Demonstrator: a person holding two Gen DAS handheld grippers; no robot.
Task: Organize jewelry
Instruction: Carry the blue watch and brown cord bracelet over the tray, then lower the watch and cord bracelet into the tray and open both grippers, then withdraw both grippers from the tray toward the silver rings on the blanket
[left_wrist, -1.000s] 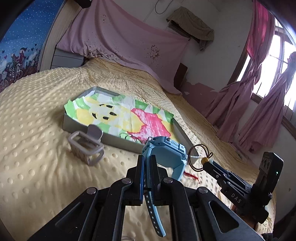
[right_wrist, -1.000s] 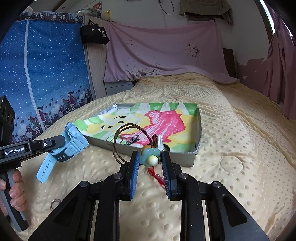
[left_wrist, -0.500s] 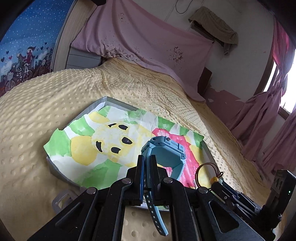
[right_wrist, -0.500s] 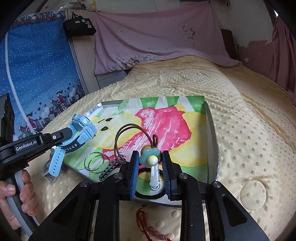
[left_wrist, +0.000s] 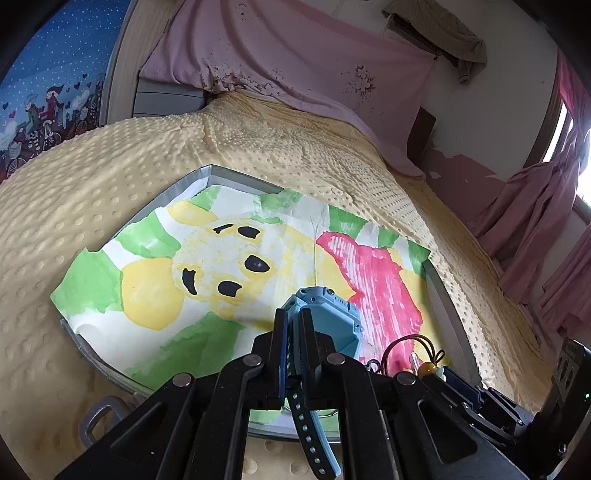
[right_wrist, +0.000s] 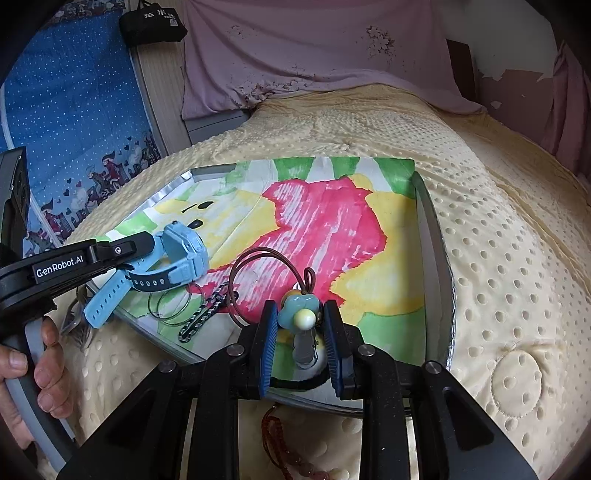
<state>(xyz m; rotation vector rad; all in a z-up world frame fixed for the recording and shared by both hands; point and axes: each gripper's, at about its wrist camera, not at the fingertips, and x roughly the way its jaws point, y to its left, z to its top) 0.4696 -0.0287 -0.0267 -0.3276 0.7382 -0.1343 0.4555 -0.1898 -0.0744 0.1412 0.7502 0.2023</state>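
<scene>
both grippers loaded up over the tray (right_wrist: 432, 229)
left gripper (left_wrist: 293, 343) is clamped on the blue watch (left_wrist: 325, 321); right gripper (right_wrist: 301, 332) pinches the flower hair tie (right_wrist: 297, 314), both hanging above the tray's painted paper lining (right_wrist: 332, 229) on the bed

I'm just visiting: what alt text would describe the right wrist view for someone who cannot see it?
A black claw grips a hair tie with a blue flower charm over a shallow tray lined with a bright painting, on a yellow bedspread. At left, a second hand-held claw holds a blue watch over the tray.
</scene>
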